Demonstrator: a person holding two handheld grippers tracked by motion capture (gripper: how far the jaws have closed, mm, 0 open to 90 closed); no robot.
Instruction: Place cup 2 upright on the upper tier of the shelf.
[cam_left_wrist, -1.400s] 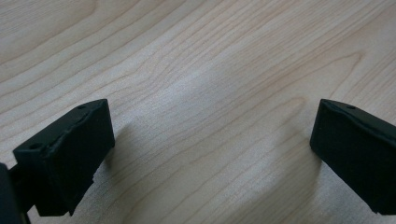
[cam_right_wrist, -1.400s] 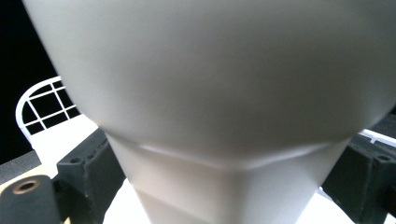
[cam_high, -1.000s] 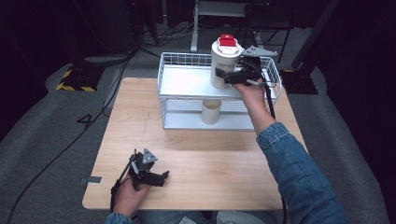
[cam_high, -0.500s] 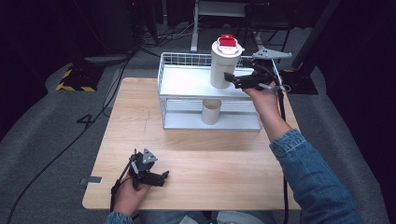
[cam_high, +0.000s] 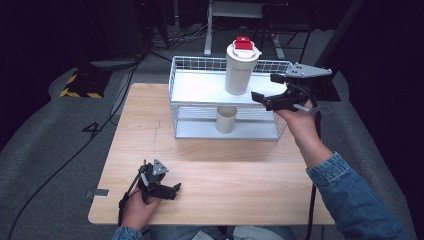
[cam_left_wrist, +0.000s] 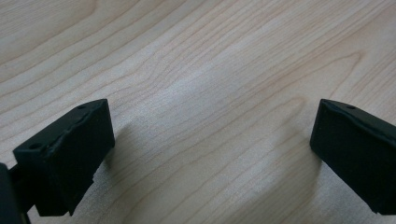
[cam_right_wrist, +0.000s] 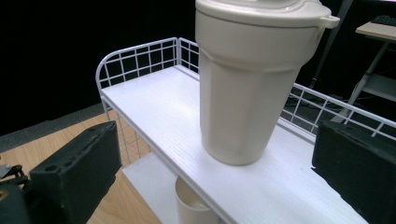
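The right tongs (cam_high: 263, 92) have let go of the tall cream tumbler (cam_high: 240, 67) and drawn back toward the right of the high view: a second ago they were closed around its body, half a second ago they had just come off it, and now their jaws stand wide with a clear gap between them and the cup. In the right gripper view the tumbler (cam_right_wrist: 254, 79) stands upright by itself on the white top shelf (cam_right_wrist: 187, 121) of the wire rack, framed between the two spread jaws but touching neither. I judge from this that the placing is done and the hand is free to leave or to go for the next thing. The left tongs (cam_high: 162, 187) have not moved in that time; they lie low on the wooden counter (cam_high: 225, 175) at the lower left of the high view, jaws wide and holding nothing, with bare wood grain between them in the left gripper view. Counting: one lidded tumbler with a red cap on the upper shelf, one smaller open cup (cam_high: 226, 119) on the lower shelf directly beneath it, one two-level rack (cam_high: 180, 75) at upper centre, and two tongs, one in each hand.
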